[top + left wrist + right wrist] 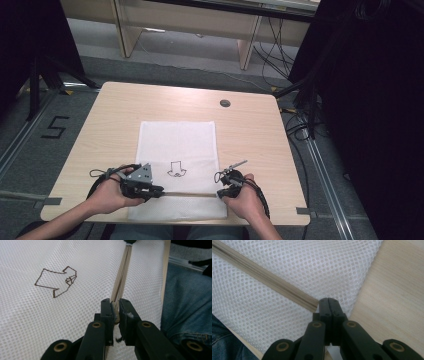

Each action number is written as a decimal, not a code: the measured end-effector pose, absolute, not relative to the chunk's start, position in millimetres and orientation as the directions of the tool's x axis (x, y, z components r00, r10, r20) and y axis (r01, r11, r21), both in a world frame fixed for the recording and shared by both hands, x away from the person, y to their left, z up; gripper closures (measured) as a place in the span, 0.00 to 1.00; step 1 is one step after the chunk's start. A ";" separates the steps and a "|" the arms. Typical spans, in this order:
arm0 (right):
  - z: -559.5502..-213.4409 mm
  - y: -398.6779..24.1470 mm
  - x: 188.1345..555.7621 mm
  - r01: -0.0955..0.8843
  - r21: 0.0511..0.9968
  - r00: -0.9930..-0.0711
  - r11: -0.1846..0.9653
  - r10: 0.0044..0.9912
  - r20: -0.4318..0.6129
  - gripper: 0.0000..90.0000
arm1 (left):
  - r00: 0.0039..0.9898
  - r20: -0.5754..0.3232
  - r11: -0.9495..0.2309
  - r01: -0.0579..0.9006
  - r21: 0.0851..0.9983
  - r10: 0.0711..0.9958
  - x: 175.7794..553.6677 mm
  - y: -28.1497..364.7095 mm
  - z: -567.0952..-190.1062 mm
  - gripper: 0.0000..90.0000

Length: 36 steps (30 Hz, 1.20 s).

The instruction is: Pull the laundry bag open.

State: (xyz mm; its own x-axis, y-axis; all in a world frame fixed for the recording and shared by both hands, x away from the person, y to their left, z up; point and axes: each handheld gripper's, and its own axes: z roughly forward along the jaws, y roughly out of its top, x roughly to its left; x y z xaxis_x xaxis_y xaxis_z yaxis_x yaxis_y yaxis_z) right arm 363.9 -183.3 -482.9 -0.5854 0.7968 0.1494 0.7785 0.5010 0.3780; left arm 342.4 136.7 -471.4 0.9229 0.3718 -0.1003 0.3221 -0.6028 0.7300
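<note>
Step in hand, judged from the layout: working the zipper of the white mesh fabric bag [178, 150], which lies flat on the light wooden tabletop [250, 130] and reaches its near edge. The beige zipper [190, 194] runs across the bag parallel to that near edge.

**Gripper state**
- Your left gripper [115, 307] is closed on a small beige part at the left end of the zipper, most likely the slider or its pull tab. The jaws stand slightly apart with that part between them.
- Your right gripper [329, 305] has its jaws pressed together at the right end of the zipper, near the bag's right edge. It appears to pinch the zipper tape end or the mesh there; the grasped material is hidden between the jaws, so you cannot confirm what it holds.

**Next move, as a judgement**
1. Keep the right gripper fixed as an anchor so that the zipper stays taut.
2. Draw the left gripper along the zipper line, parallel to the near edge.
3. Keep the pull low and in line with the teeth to avoid bunching the mesh.

**Limits of view**
- Whether the zipper is open or shut along its length is hard to make out.
- The slider is largely covered by the left jaws.
- The dark outline drawing [56, 281] on the mesh is legible as a shape only.
</note>
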 end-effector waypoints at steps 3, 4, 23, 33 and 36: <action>-482.9 -183.3 363.8 0.779 0.378 -0.585 0.500 0.797 0.150 1.00 | 0.931 -0.077 -0.618 0.298 0.727 0.358 343.1 137.0 -470.4 0.91; -482.9 -183.2 363.9 0.778 0.378 -0.586 0.502 0.797 0.149 1.00 | 0.931 -0.074 -0.621 0.295 0.726 0.356 343.6 137.4 -470.1 0.91; -482.9 -183.2 363.8 0.779 0.378 -0.585 0.501 0.797 0.149 1.00 | 0.920 -0.099 -0.607 0.329 0.723 0.380 343.0 143.1 -470.7 0.91; -482.9 -183.0 363.7 0.778 0.378 -0.585 0.501 0.798 0.147 1.00 | 0.915 -0.106 -0.600 0.340 0.724 0.390 342.0 148.2 -470.8 0.91; -482.8 -183.0 363.7 0.779 0.377 -0.585 0.502 0.797 0.147 1.00 | 0.915 -0.102 -0.605 0.338 0.721 0.389 341.7 148.9 -470.4 0.91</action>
State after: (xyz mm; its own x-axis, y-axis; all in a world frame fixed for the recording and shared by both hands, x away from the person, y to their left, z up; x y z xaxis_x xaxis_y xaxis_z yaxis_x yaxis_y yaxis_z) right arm 363.7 -183.0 -482.8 -0.5853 0.7973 0.1474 0.7785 0.5019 0.3768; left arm 341.7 148.9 -470.4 0.9154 0.3894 -0.1018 0.3375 -0.6048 0.7213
